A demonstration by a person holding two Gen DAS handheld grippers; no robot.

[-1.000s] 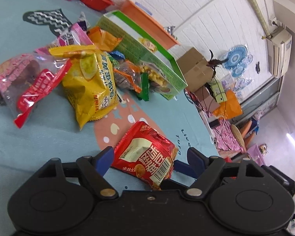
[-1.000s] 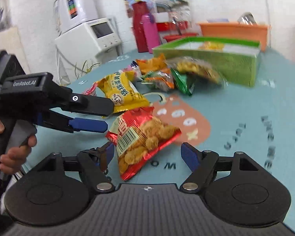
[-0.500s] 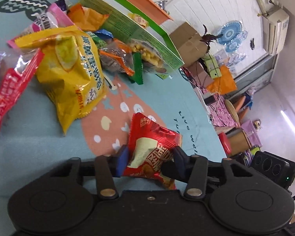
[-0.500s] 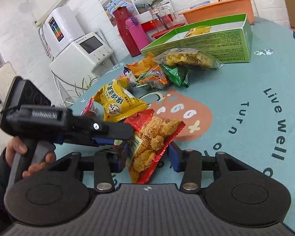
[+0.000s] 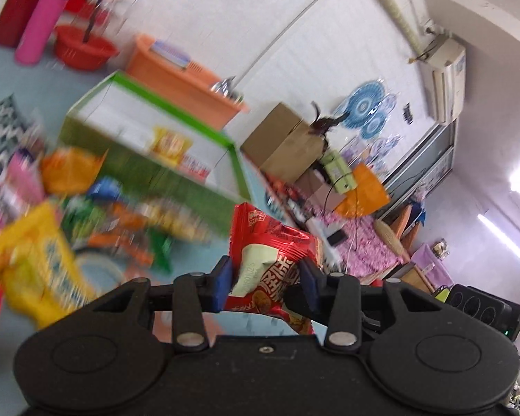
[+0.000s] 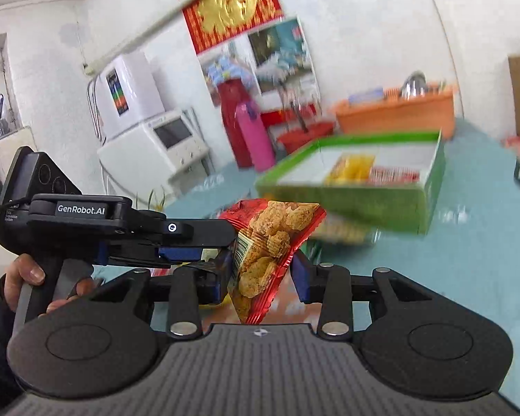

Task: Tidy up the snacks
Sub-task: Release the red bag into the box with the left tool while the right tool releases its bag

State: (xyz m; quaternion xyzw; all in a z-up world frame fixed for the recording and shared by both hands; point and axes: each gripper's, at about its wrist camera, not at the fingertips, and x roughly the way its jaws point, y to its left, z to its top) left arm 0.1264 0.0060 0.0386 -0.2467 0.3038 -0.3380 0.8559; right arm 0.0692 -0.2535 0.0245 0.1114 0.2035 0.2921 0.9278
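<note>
A red snack packet (image 5: 270, 242) hangs in the air above the teal table, held from two sides. My left gripper (image 5: 265, 274) has its blue pads against the packet's lower part, and its jaws are still closing on it. My right gripper (image 6: 262, 274) pinches the same red snack packet (image 6: 274, 228) on its clear side with the puffed pieces, its jaws also closing. The left gripper's fingers (image 6: 204, 235) reach in from the left in the right wrist view, with a person's hand (image 6: 24, 277) on its handle. The green box (image 5: 176, 187) stands beyond, with a few packets inside.
Loose snacks lie left of the box: a yellow packet (image 5: 41, 267), an orange packet (image 5: 69, 173) and several blurred ones. Behind the green box (image 6: 364, 208) stand an orange basin (image 6: 395, 111), a pink bottle (image 6: 256, 138) and a red basin (image 5: 83, 48). A white appliance (image 6: 156, 138) is at the left.
Both grippers closed on the red packet that lay on the table and lifted it. The views have tilted up toward the green box and the walls.
</note>
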